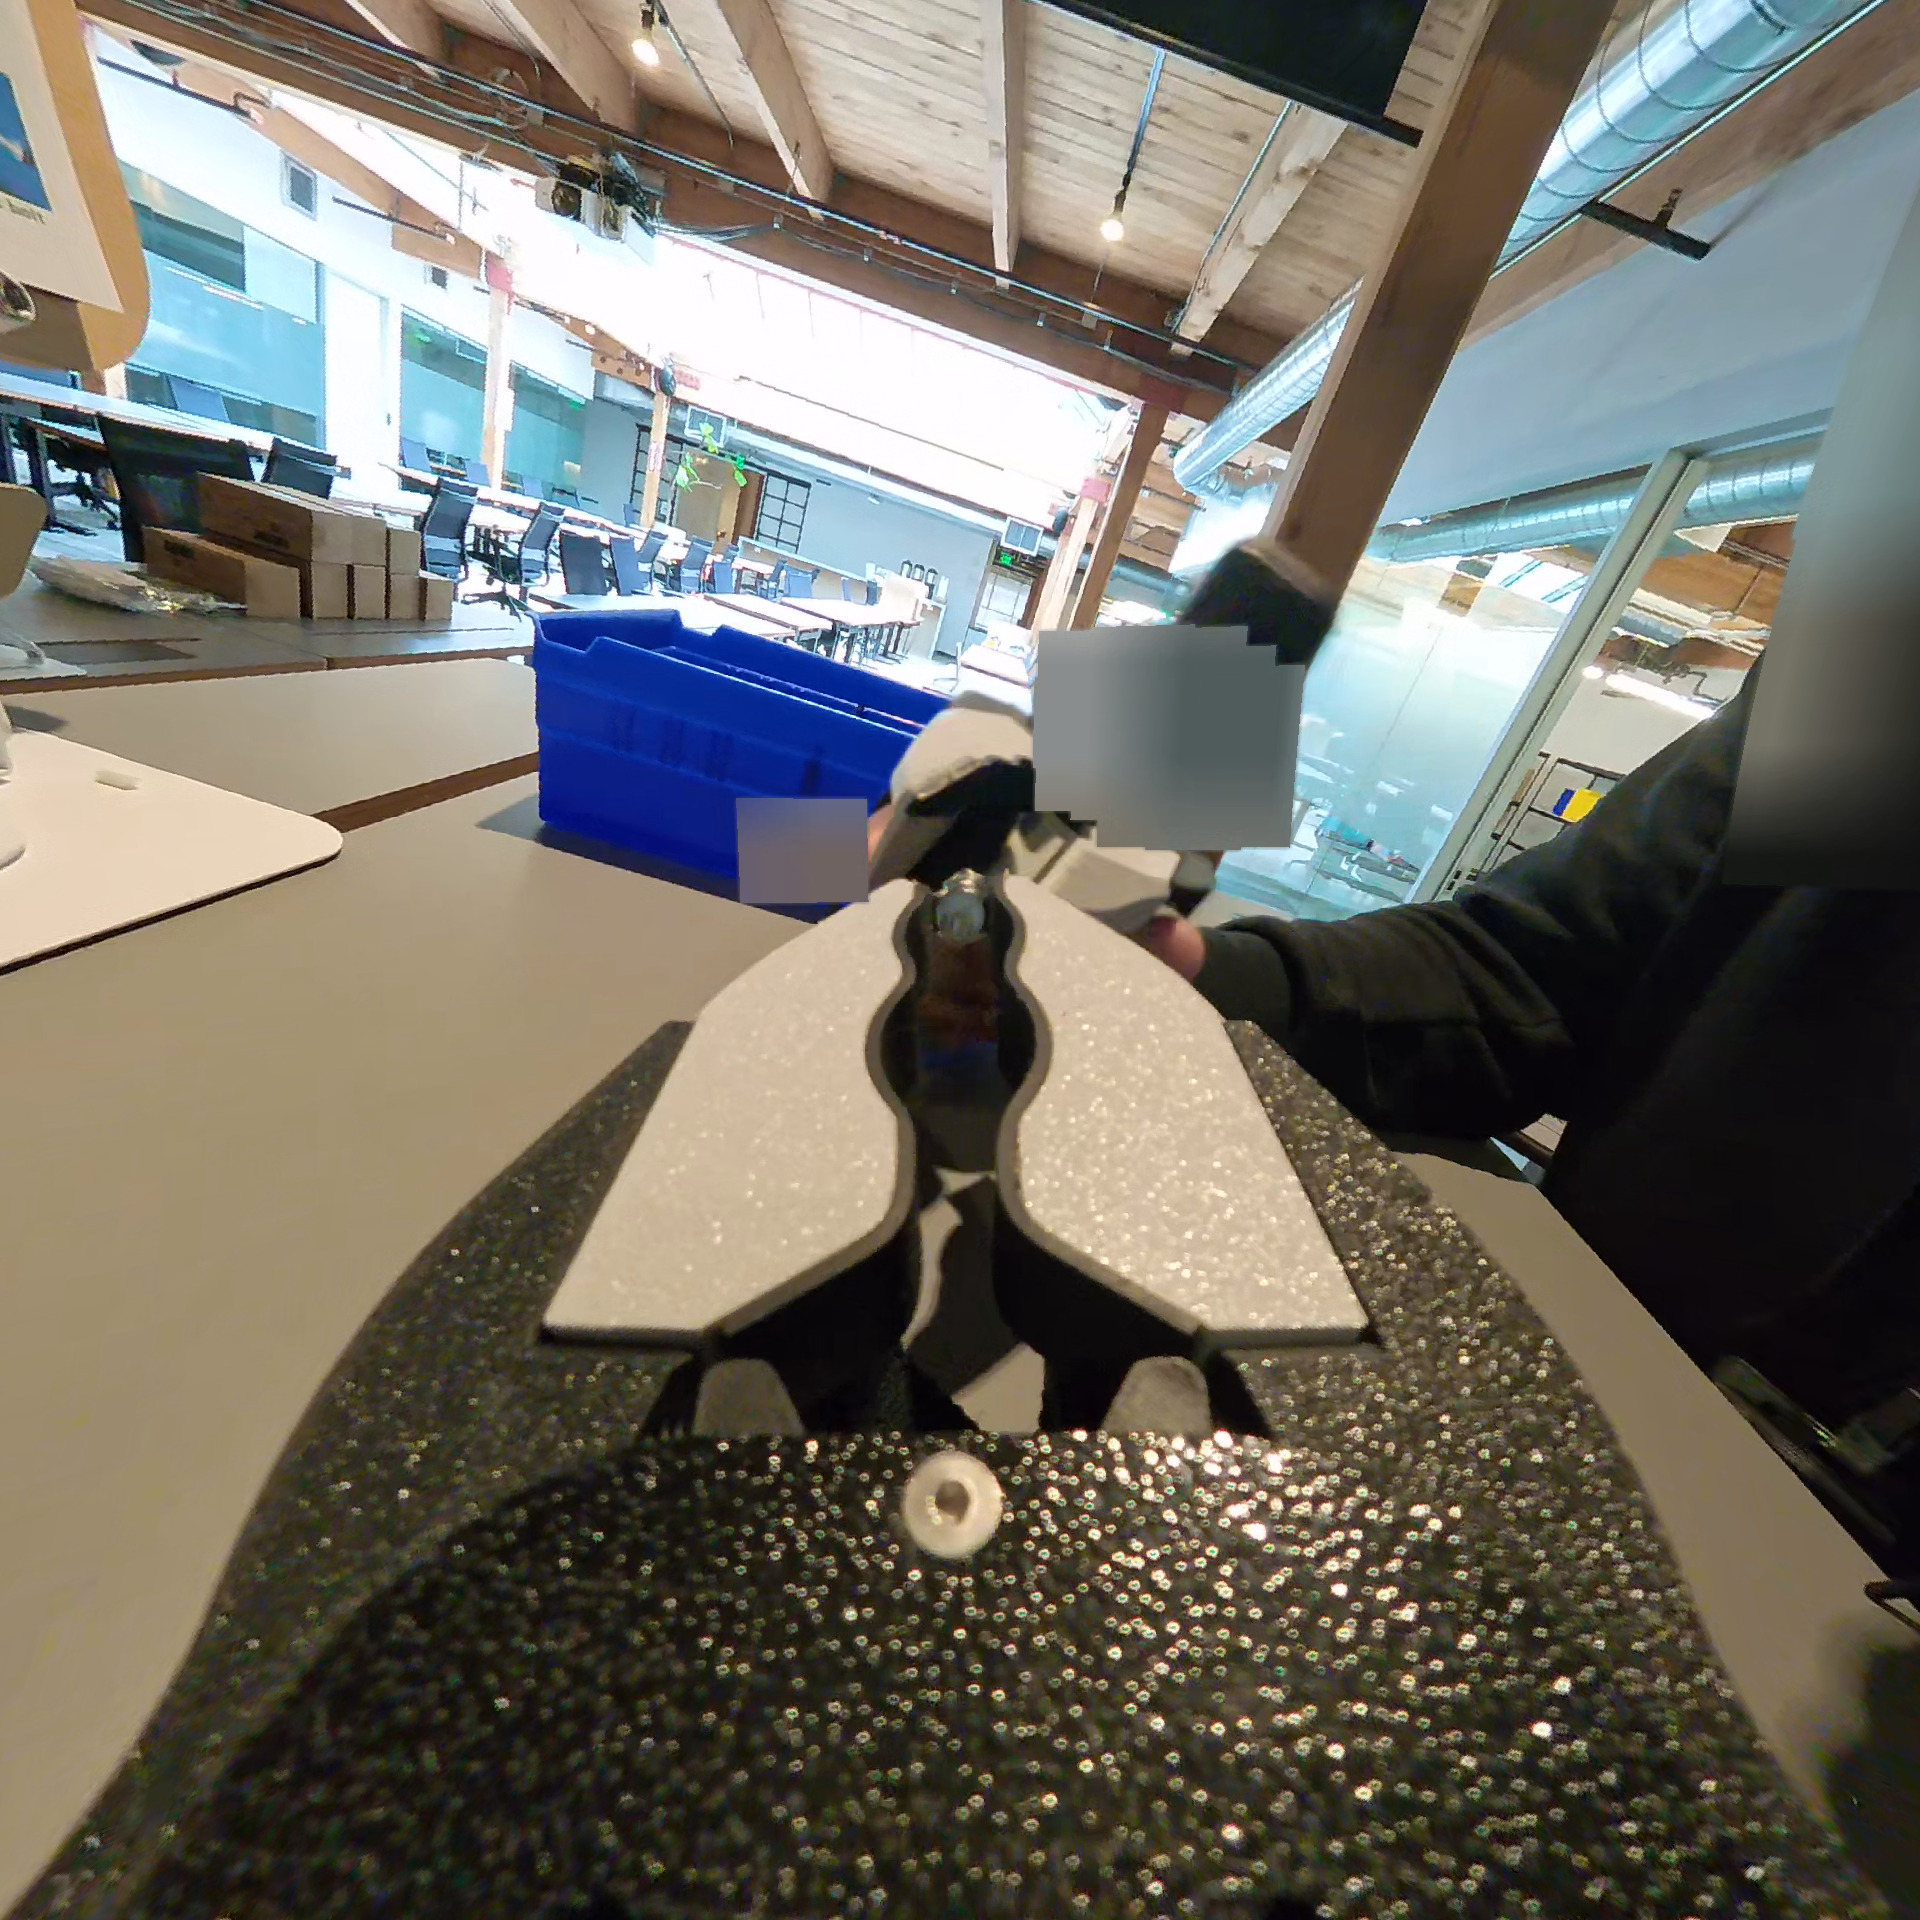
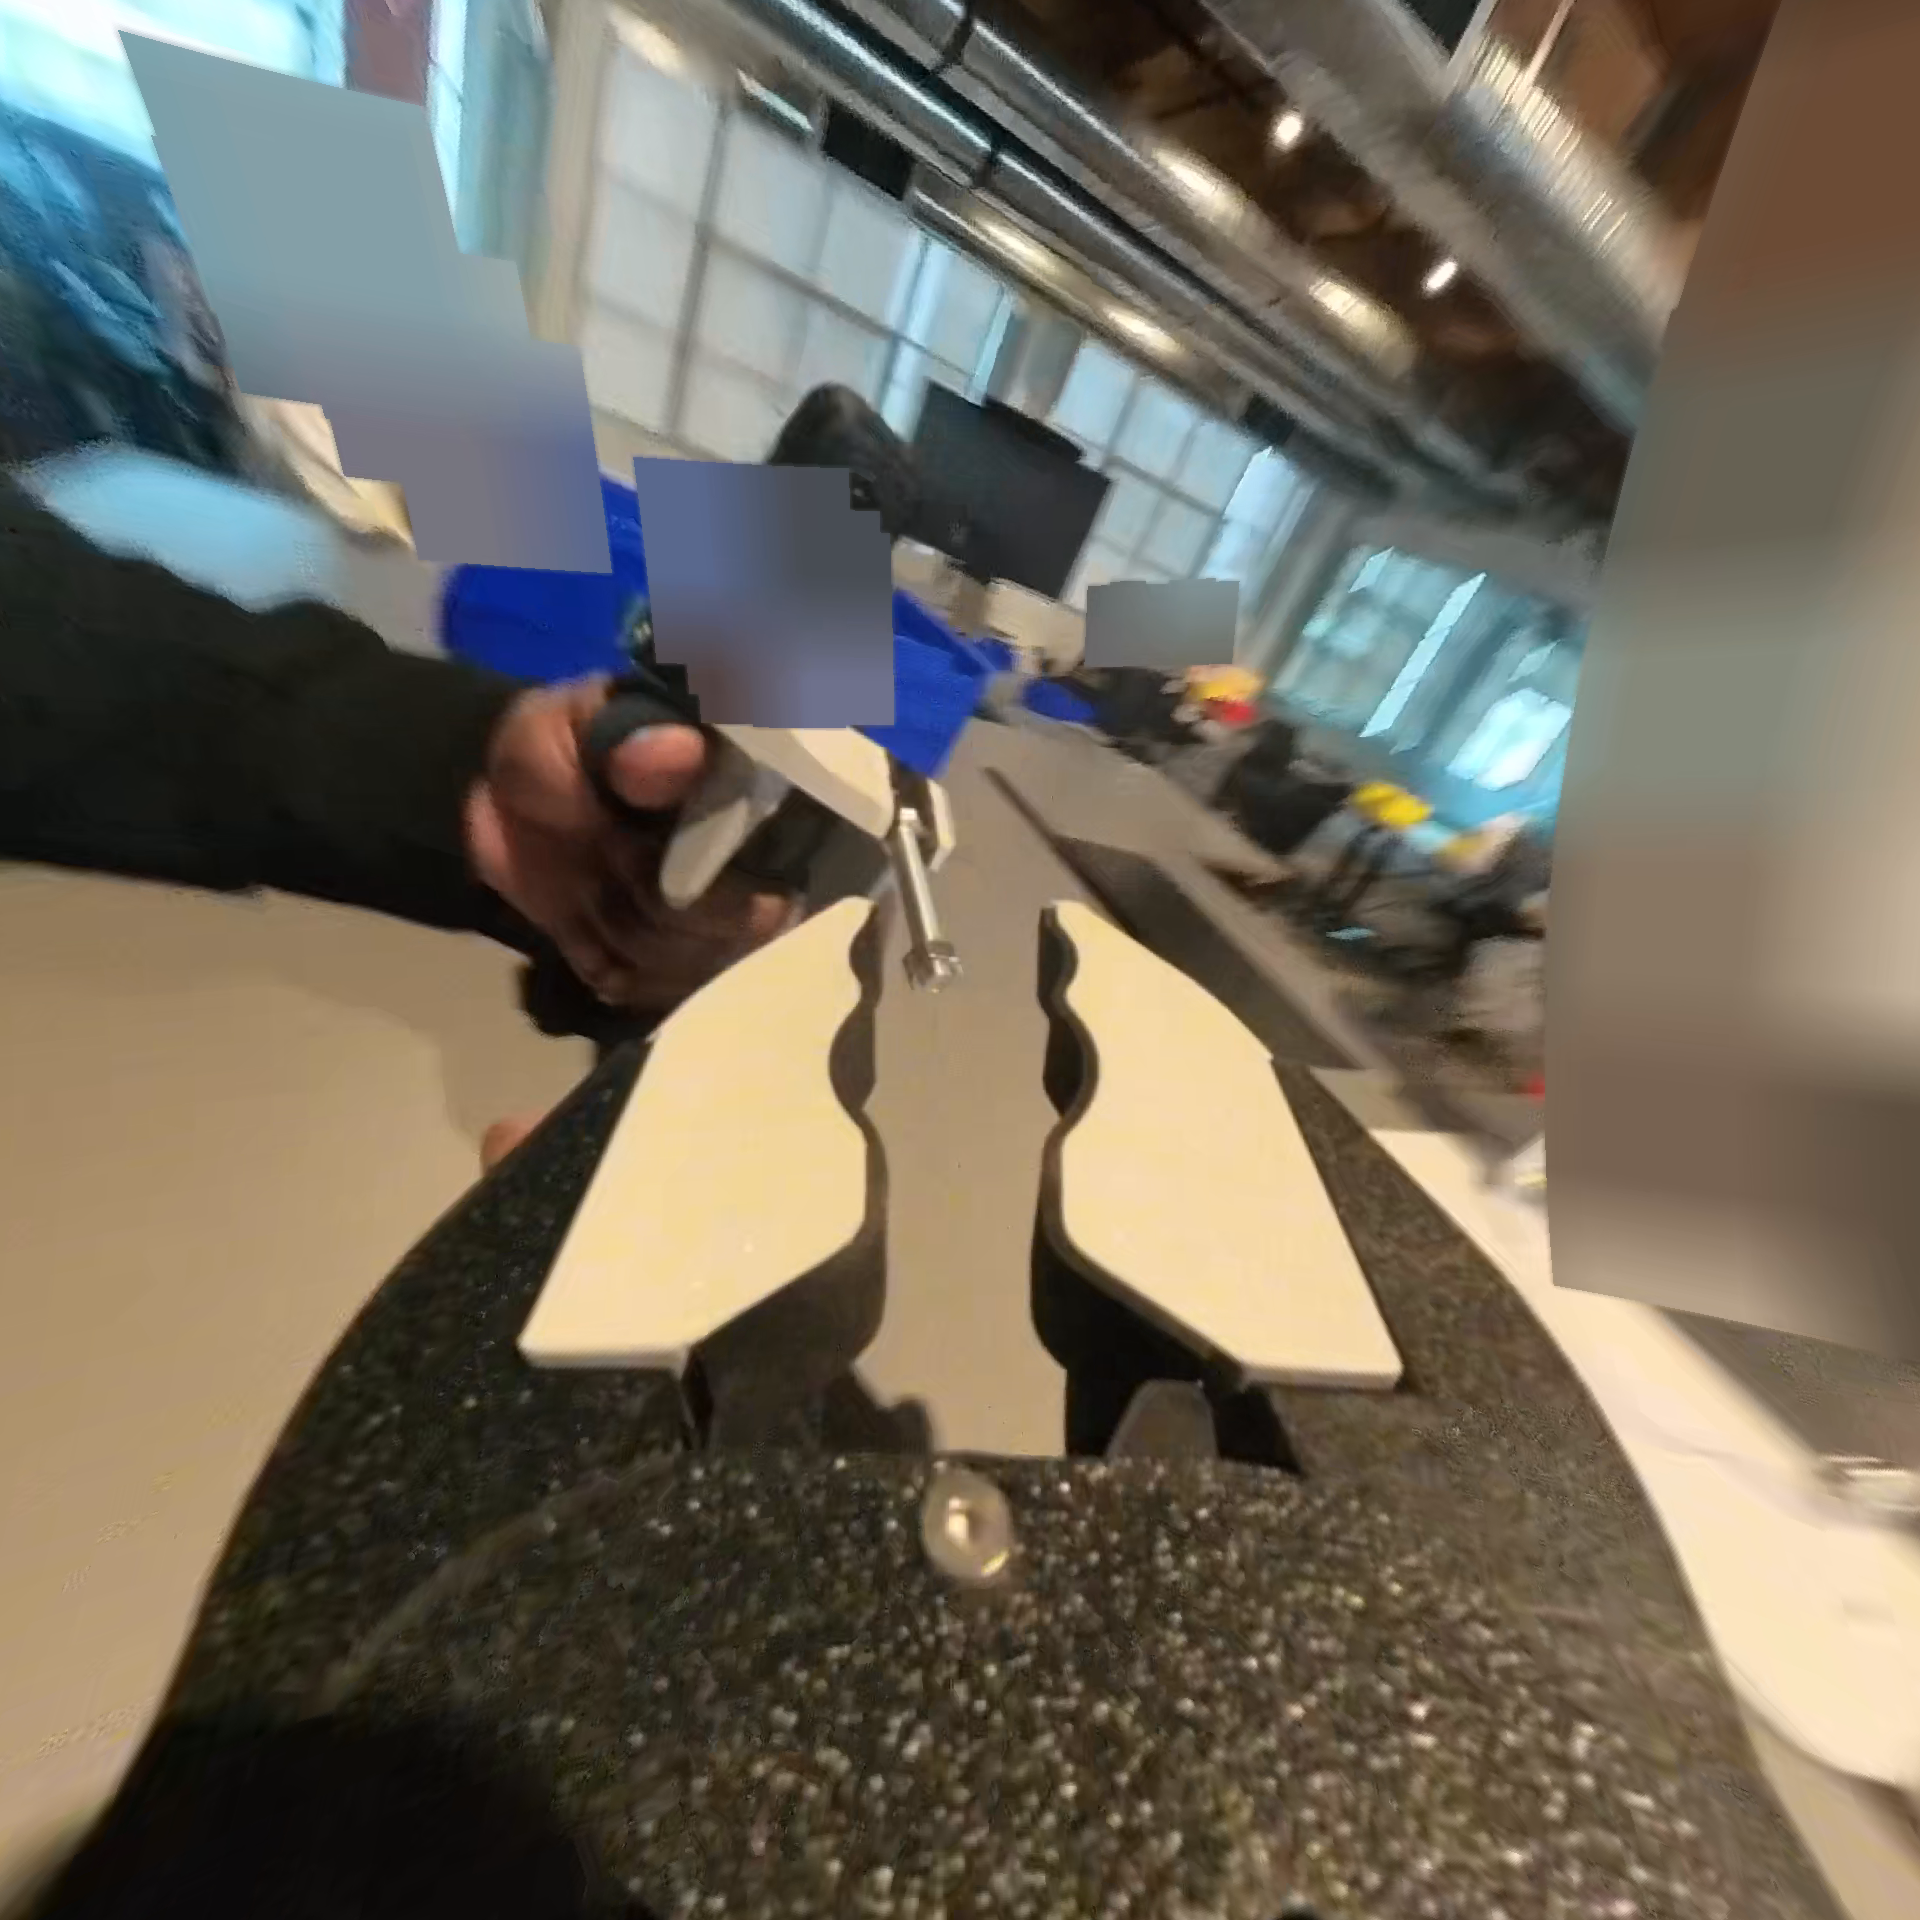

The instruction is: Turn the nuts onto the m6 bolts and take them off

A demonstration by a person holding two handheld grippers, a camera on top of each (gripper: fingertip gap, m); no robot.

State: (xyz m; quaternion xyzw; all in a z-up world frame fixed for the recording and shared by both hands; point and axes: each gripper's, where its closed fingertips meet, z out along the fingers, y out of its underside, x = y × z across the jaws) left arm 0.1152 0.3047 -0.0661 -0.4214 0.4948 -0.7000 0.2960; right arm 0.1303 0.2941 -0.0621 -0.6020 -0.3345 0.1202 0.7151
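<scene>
1. Between the right gripper's [image 2: 956, 935] parted fingers [image 2: 727, 1122] lies open room, bare desk [image 2: 208, 1143] beneath.
2. Just past their tips the bolt [image 2: 920, 904] juts in, held by the left gripper [image 2: 914, 805].
3. Beyond the left fingers [image 1: 790, 1101], the blue bin [image 1: 686, 748] blocks the desk.

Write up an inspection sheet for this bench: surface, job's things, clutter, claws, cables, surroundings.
Surface: grey table, bare where it shows.
Job's things: one silver bolt held in the air, with a nut at its near end.
Clutter: blue bin and a white board on the table.
Claws: left claw shut on the bolt; right claw open, the nut just ahead of its tips, untouched.
Cables: nothing seen on the table.
Surroundings: open office with desks, chairs, cardboard boxes, timber ceiling, metal ducts.
</scene>
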